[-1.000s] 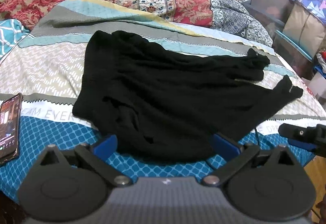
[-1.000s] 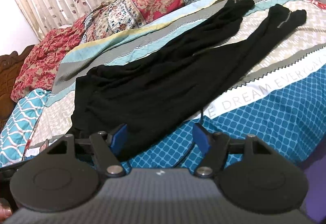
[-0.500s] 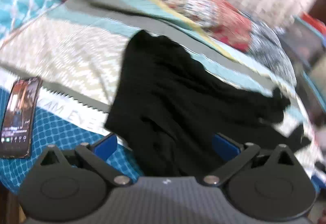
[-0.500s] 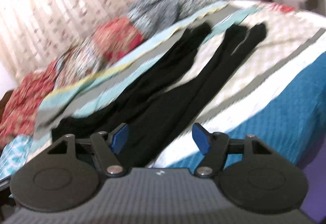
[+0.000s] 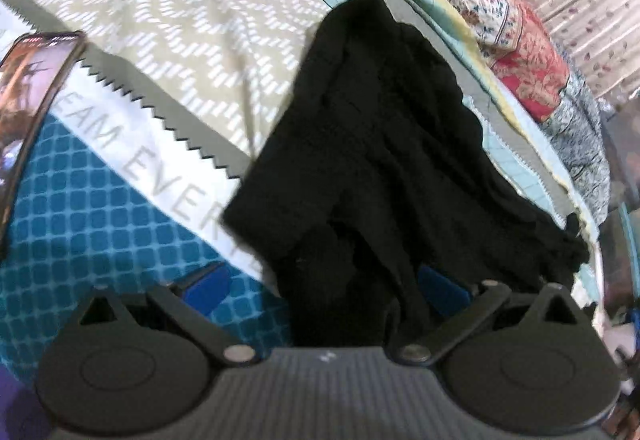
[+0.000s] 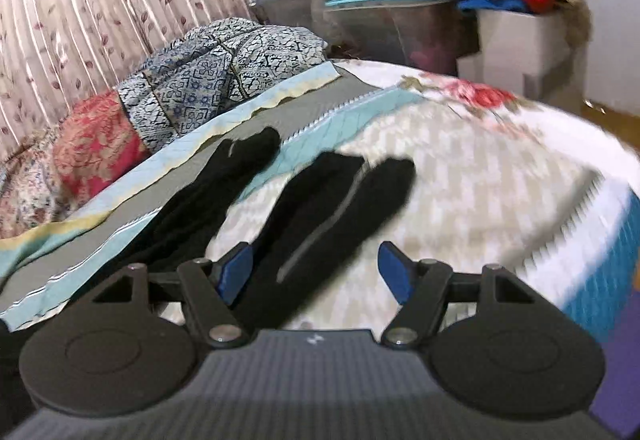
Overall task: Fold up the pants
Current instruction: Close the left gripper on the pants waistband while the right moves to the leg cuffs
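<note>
A pair of black knit pants [image 5: 384,144] lies spread on a bed covered by a patchwork bedspread [image 5: 172,20] of blue lattice, beige zigzag and grey bands, its waist end rumpled at the near edge and its 2 legs running away toward the far side. The left gripper [image 5: 324,286], with blue-padded jaws standing wide apart, hangs over the waist end, the black cloth lying between the pads with neither pad seen pressing on it. A smartphone with a lit screen [image 5: 28,96] rests on the bedspread to the left, well apart from the pants. In the right wrist view, the right gripper [image 6: 316,272] hovers over the leg ends [image 6: 328,200], its jaws also apart, with 1 leg bearing a thin grey stripe between them, ungripped. Floral cushions [image 6: 192,88], a leaf-print curtain [image 6: 80,0] and stacked plastic storage bins [image 6: 380,16] stand behind the bed.
</note>
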`<state>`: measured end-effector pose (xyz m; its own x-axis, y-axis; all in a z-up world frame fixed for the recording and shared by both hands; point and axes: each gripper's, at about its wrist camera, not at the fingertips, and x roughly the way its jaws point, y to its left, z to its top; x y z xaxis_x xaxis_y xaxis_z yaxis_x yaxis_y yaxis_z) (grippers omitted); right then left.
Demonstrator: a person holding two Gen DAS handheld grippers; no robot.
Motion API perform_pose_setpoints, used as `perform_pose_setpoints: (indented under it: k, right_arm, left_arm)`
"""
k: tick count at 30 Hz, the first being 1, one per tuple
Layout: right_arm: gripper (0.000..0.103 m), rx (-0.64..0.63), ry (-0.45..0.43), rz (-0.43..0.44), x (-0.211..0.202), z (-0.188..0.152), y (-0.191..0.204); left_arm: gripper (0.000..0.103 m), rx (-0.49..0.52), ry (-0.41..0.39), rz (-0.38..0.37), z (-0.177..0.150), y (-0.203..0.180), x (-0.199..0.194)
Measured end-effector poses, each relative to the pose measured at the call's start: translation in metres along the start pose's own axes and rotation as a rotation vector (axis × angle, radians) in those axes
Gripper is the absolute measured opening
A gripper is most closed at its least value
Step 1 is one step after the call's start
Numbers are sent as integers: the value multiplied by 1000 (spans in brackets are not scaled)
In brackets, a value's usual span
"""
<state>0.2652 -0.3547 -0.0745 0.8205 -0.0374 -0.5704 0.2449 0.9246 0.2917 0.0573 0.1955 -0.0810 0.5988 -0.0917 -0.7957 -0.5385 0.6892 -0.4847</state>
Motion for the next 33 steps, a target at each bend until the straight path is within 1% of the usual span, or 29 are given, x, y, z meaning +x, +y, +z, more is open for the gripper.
perform_pose_setpoints:
  k: [3,4,7,10,11,12,13,14,15,17,18,19,20,22,24,26,28,31,33]
  right_arm:
    - [71,19,26,-6,36,25,3]
    - [72,17,32,-26,47,31,6]
    - [71,14,90,-64,89,44,17]
    - [71,26,142,-99,125,47,23]
    - [68,33,170,-121,136,45,23]
    - [59,42,196,-133,144,41,21]
    - [27,34,207,-163,147,38,19]
    - [14,40,192,-150,146,41,16]
    - [10,72,174,-121,138,43,11]
    - [9,145,109,-66,113,53,-1]
    - [9,172,67,-22,94,59,-8]
    - [8,194,19,28,70,65,-18]
    - [8,207,-19,62,49,69,-26]
    - [8,219,-75,91,10,69,-46]
    - [9,252,-104,89,-26,58,-72]
    - [8,304,-114,61,-52,39,-100]
    - [8,358,-104,13,-67,18,-126]
    - [8,461,-72,-40,-84,-23,-161]
    - [8,474,-40,-82,-85,-40,-167]
  left_arm:
    - [103,0,3,18,3,-8,6]
    - [103,-2,2,23,4,-9,7]
    - [101,-17,-7,25,10,-10,11]
    - [92,-24,-11,54,12,-12,16]
    - [83,-13,-13,76,11,-14,17]
    - [70,5,-13,98,10,-16,18]
    - [62,25,-15,119,9,-18,17]
    - [50,41,-14,130,8,-20,15]
    - [40,41,-10,117,7,-19,14]
    - [29,8,-3,82,7,-14,9]
    - [26,-5,-2,70,7,-12,7]
    - [21,-11,-5,59,7,-10,4]
    - [19,-10,-9,50,7,-10,0]
    - [19,-12,-27,35,7,-10,-9]
    - [19,-14,-46,24,7,-8,-18]
    - [19,-17,-58,17,6,-5,-24]
    - [19,-21,-59,11,5,-2,-28]
    - [17,-26,-53,8,3,2,-30]
    - [17,-28,-50,6,1,4,-30]
